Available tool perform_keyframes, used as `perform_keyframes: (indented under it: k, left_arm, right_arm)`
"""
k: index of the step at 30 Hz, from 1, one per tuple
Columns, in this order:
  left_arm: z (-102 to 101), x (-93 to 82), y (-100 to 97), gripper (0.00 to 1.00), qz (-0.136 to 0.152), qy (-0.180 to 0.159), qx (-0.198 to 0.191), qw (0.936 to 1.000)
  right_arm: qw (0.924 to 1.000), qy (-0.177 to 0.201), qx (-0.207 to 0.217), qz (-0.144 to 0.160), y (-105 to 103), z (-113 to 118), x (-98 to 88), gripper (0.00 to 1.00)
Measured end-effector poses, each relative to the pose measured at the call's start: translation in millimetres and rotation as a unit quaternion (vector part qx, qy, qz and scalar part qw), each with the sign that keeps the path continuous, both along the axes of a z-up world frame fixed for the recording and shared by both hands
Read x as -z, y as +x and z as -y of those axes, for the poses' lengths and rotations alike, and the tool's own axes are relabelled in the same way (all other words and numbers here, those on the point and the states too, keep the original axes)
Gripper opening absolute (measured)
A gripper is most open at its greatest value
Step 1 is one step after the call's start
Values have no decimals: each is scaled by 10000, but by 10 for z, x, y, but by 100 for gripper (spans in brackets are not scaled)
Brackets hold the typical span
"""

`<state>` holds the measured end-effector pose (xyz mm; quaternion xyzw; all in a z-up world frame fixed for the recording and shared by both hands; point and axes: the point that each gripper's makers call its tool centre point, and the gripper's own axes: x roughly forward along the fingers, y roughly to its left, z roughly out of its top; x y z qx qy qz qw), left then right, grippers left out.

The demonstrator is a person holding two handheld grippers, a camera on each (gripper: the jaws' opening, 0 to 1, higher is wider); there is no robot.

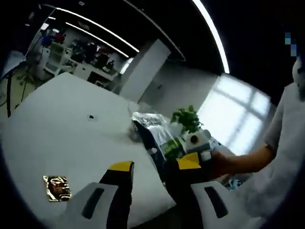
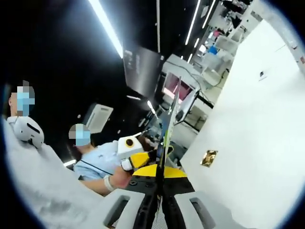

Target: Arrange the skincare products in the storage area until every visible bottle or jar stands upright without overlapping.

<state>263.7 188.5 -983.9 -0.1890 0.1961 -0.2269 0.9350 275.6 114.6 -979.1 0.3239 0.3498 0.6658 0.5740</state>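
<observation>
One gold packet (image 1: pixel 56 187) is seen on the white tabletop (image 1: pixel 71 133); left claw (image 1: pixel 155 172) gapes empty, right claw (image 2: pixel 159 177) is clamped on a thin sheet (image 2: pixel 167 136).

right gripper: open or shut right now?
Shut. In the right gripper view the right gripper has its fingers pressed together on the edge of a thin flat bag, seen edge-on, which rises from between them.

I count one white table (image 1: pixel 71 143) in my left gripper view, with one gold foil packet (image 1: pixel 56 187) lying on it. One silvery bag (image 1: pixel 153 125) sits at the far edge, with one green plant (image 1: pixel 188 117) behind it. Two grippers: my left (image 1: pixel 155 167) and the right (image 1: pixel 198 143). My right gripper view shows two people (image 2: pixel 93 160).
</observation>
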Motion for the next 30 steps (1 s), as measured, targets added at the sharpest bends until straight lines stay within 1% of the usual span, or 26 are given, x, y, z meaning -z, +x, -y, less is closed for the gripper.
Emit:
perform_keyframes:
  k: [1, 2, 3, 4, 5, 7, 8, 9, 10, 13, 14, 15, 16, 17, 18, 19, 21, 22, 23, 25, 26, 28, 30]
  left_arm:
    - [-59, 129, -35, 35, -142, 582, 0, 9982]
    - [-80, 166, -42, 33, -154, 789, -6, 9968]
    - [-89, 299, -85, 32, -272, 1293, 50, 9912]
    - [-83, 378, -112, 34, -425, 1472, 49, 9882]
    - [-68, 431, -116, 36, -473, 1667, 72, 9848]
    - [3, 539, -120, 43, -499, 2126, 277, 9755]
    - [42, 591, -98, 45, -458, 2336, 320, 9707]
    - [71, 626, -98, 47, -465, 2412, 371, 9686]
    - [74, 656, -77, 48, -404, 2504, 357, 9666]
    - [27, 786, -98, 49, -607, 2735, 328, 9594]
    - [38, 839, -125, 48, -682, 2829, 463, 9556]
    - [56, 946, -175, 44, -887, 2941, 646, 9495]
    - [57, 1006, -207, 42, -1043, 3008, 670, 9456]
    - [67, 1054, -232, 40, -1076, 3189, 803, 9382]
    - [69, 1074, -239, 39, -1073, 3280, 854, 9347]
    - [68, 1095, -249, 39, -1106, 3310, 849, 9333]
    - [60, 1095, -257, 41, -1128, 3277, 837, 9343]
    - [57, 1093, -256, 41, -1125, 3276, 836, 9344]
    - [55, 1097, -257, 40, -1133, 3275, 840, 9343]
    - [54, 1117, -270, 39, -1176, 3292, 851, 9331]
    - [40, 1120, -268, 38, -1170, 3338, 828, 9317]
    - [0, 1141, -262, 36, -1229, 3341, 771, 9313]
    - [-15, 1148, -264, 36, -1255, 3323, 733, 9319]
  right_arm:
    - [10000, -41, 79, -10, 48, 15, 37, 0]
    - [9999, -56, 99, -16, 64, 20, 50, 0]
    - [9999, -86, 134, -31, 98, 31, 81, 0]
    - [9995, -192, 243, -76, 171, 43, 154, 0]
    - [9993, -226, 288, -123, 202, 47, 181, 0]
    - [9989, -206, 394, -168, 283, 59, 224, 0]
    - [9985, -234, 446, -219, 323, 60, 246, 0]
    - [9978, -266, 530, -279, 390, 60, 281, 0]
    - [9974, -278, 577, -326, 435, 58, 304, 0]
    - [9965, -437, 639, -312, 553, 34, 383, 0]
    - [9964, -473, 642, -296, 583, 24, 403, 0]
    - [9954, -585, 706, -294, 660, 14, 469, 0]
    - [9943, -657, 770, -321, 719, 7, 512, 0]
    - [9932, -732, 822, -382, 789, -3, 564, 0]
    - [9923, -789, 874, -394, 840, -6, 600, 0]
    - [9902, -890, 988, -415, 919, -15, 652, 0]
    - [9867, -1111, 1098, -457, 1047, -25, 751, 0]
    - [9859, -1164, 1113, -450, 1097, -32, 777, 0]
    - [9829, -1306, 1221, -438, 1199, -36, 831, 0]
    - [9825, -1330, 1241, -390, 1304, -59, 844, 0]
    - [9806, -1400, 1323, -357, 1398, -67, 864, 0]
    - [9797, -1476, 1335, -258, 1520, -98, 867, 0]
    - [9772, -1574, 1410, -215, 1638, -117, 887, 0]
